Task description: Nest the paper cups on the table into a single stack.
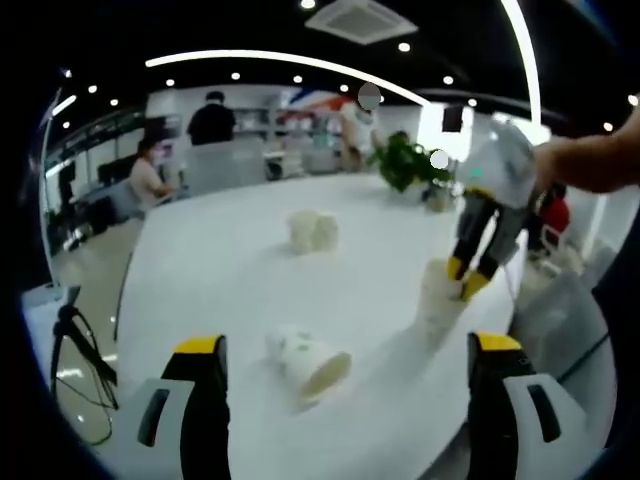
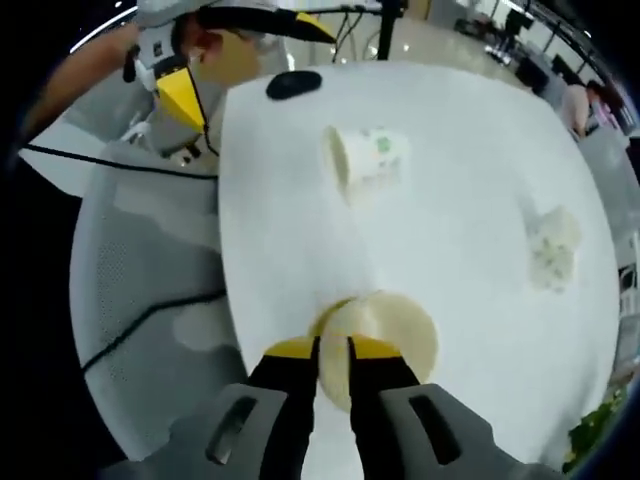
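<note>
My left gripper (image 1: 346, 346) is open wide, low over the white table (image 1: 220, 270). A paper cup with a green print (image 1: 310, 363) lies on its side between and just beyond the jaws. Farther off lie two more cups (image 1: 313, 231), side by side. At the right an upright cup (image 1: 438, 297) stands near the table edge, and the right gripper (image 1: 467, 282) pinches its rim. In the right gripper view my right gripper (image 2: 333, 350) is shut on the rim of that cup (image 2: 390, 330), seen from above. The printed cup (image 2: 368, 160) and the pair (image 2: 553, 245) lie beyond, and the left gripper (image 2: 185, 85) is at top left.
A potted plant (image 1: 405, 160) stands at the table's far end. A small black object (image 2: 294, 83) lies near the table's edge. A grey mesh chair (image 2: 140, 260) sits beside the table. People sit and stand in the office behind (image 1: 150, 175).
</note>
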Available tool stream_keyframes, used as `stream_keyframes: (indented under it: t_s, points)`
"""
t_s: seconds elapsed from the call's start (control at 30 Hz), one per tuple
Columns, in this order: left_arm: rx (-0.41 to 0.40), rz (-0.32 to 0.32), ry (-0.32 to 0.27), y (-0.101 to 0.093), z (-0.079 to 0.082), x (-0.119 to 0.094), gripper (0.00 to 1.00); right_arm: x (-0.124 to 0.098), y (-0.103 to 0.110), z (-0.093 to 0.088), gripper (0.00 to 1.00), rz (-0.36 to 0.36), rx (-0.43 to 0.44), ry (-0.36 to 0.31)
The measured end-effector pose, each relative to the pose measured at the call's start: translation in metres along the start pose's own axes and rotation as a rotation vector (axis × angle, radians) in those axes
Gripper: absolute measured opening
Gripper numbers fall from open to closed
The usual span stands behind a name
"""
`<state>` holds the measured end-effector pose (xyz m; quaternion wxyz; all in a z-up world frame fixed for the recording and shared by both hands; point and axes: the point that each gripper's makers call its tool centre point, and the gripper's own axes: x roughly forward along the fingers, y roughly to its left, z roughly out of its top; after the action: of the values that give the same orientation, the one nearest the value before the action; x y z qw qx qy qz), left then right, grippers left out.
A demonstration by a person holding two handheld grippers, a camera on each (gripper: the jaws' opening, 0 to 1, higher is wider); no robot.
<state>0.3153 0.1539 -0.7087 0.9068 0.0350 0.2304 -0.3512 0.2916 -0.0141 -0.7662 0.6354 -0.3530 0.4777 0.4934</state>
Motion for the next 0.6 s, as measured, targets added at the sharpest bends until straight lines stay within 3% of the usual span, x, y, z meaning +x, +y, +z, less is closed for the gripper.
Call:
stream_keyframes:
  t_s: [0.23,0.4,0.6]
  points:
    - [0.000,-0.003,0.003,-0.002,-0.003,0.003,0.99,-0.004,-0.005,0.002,0.34,-0.021,-0.023,-0.039]
    - [-0.003,-0.004,0.003,-0.004,-0.003,0.004,0.99,-0.016,-0.008,0.006,0.37,-0.020,-0.015,-0.081]
    - [0.004,-0.004,-0.003,-0.003,-0.002,0.006,0.99,-0.039,-0.014,0.017,0.51,-0.022,0.020,-0.212]
